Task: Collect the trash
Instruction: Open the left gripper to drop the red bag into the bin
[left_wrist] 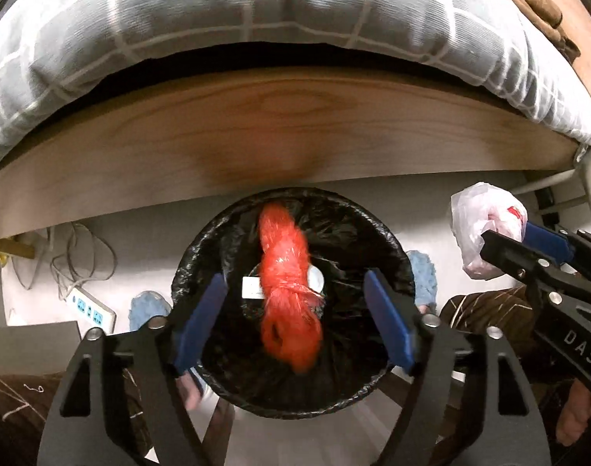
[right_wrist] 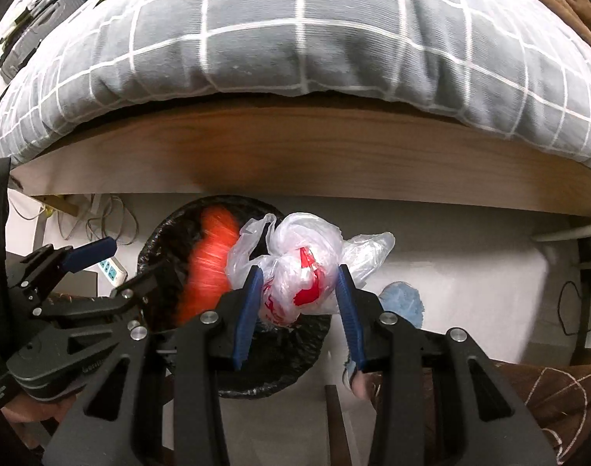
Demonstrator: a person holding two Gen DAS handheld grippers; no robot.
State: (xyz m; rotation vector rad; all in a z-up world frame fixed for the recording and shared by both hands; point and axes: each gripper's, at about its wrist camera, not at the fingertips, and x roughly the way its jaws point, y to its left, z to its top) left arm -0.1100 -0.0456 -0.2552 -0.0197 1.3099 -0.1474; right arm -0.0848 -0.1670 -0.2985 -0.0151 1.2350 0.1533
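The left gripper gapes over the bin, an orange bundle between its jaws. The right gripper clamps a white bag with red print I can't read; its frame reads "DAS".

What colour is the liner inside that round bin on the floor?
Black and glossy; the bin liner shows best in the left wrist view.

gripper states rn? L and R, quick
Left gripper: open, empty; the orange mesh bundle is blurred over the black-lined bin.
Right gripper: shut on the white plastic bag.
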